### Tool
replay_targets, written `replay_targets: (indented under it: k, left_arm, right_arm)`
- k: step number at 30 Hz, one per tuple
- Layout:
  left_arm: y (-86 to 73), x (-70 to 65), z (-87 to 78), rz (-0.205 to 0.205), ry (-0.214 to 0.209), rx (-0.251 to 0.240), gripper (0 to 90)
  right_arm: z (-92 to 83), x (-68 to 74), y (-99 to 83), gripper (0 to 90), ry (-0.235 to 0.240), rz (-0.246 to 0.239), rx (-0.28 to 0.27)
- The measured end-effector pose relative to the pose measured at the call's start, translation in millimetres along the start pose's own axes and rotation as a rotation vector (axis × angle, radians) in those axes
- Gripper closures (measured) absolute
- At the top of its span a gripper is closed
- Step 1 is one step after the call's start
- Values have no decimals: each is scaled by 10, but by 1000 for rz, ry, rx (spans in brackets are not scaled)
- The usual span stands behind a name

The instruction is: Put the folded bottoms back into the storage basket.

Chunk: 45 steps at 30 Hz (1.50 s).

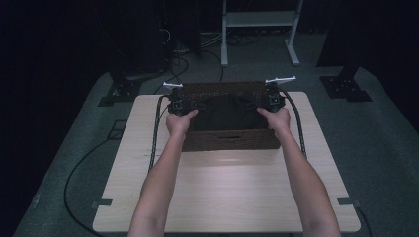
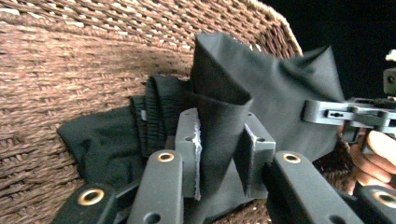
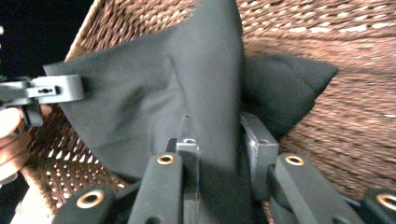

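a black cloth, matte and smooth-woven, hangs in soft folds inside a brown wicker basket on the pale wooden tabletop. beside it lies a darker ribbed cuff. the left claw is clamped on a bunched fold of the cloth, and the right claw pinches another raised fold, so the fabric stretches between the 2 above the basket's floor.
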<state>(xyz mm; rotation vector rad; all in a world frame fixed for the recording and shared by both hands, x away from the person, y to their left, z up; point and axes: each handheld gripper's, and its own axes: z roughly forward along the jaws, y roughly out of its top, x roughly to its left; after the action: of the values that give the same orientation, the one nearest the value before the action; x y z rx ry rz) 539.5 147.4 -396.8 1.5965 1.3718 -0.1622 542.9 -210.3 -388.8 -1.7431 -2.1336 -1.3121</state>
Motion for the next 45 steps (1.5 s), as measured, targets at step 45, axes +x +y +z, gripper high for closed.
replay_targets:
  k: [45]
  left_arm:
    - [-33, -98, -353, -25, -116, -127, 623]
  right_arm:
    - [-355, -72, -90, 715, 30, 1, -90]
